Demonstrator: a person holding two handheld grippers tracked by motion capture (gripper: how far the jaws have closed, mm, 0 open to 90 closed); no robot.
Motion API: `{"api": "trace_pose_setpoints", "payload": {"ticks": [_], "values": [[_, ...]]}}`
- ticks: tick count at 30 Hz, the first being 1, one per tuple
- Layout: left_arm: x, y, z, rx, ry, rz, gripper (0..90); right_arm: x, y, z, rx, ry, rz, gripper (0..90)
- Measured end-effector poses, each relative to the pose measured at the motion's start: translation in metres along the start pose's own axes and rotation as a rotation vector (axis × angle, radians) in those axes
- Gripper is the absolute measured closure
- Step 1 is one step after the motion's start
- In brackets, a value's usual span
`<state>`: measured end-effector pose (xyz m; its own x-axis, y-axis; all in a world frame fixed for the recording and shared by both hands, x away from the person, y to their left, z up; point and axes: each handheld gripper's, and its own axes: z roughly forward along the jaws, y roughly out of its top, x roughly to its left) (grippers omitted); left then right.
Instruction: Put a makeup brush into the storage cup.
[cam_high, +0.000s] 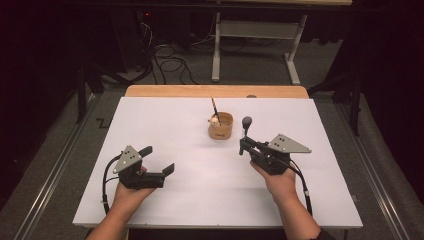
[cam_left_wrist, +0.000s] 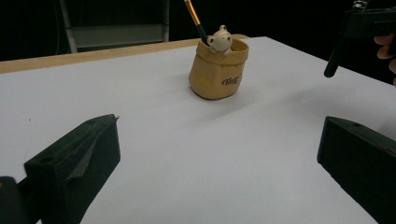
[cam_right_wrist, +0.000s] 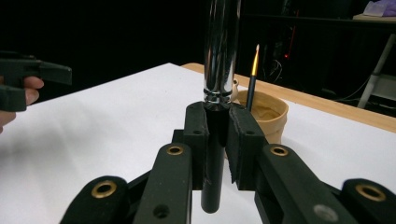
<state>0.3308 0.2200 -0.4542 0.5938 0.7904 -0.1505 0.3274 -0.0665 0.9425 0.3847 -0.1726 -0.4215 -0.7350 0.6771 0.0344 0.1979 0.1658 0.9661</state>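
Right gripper (cam_high: 245, 146) clamped on makeup brush (cam_high: 246, 125), black handle pinched upright between the pads, chrome ferrule and dark head sticking up above them. Held over right half of white worktop (cam_high: 165, 125), just right of tan pen pot (cam_high: 220, 126). Left gripper (cam_high: 159, 161) wide apart, nothing between, low near front-left corner. Pot near back edge, centre; holds a pencil (cam_high: 214, 106) leaning left, small bear figure (cam_left_wrist: 220, 39) on rim.
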Motion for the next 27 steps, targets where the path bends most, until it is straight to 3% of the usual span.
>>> {"api": "trace_pose_setpoints", "payload": {"ticks": [7,27], "values": [[0.001,0.000,-0.002,-0.008,-0.004,-0.004,0.2,-0.005,0.013,0.009,0.003,-0.013,-0.017,80.5],[0.001,0.001,-0.004,-0.015,-0.013,-0.001,0.2,-0.025,0.032,0.051,0.005,-0.051,0.007,80.6]]}}
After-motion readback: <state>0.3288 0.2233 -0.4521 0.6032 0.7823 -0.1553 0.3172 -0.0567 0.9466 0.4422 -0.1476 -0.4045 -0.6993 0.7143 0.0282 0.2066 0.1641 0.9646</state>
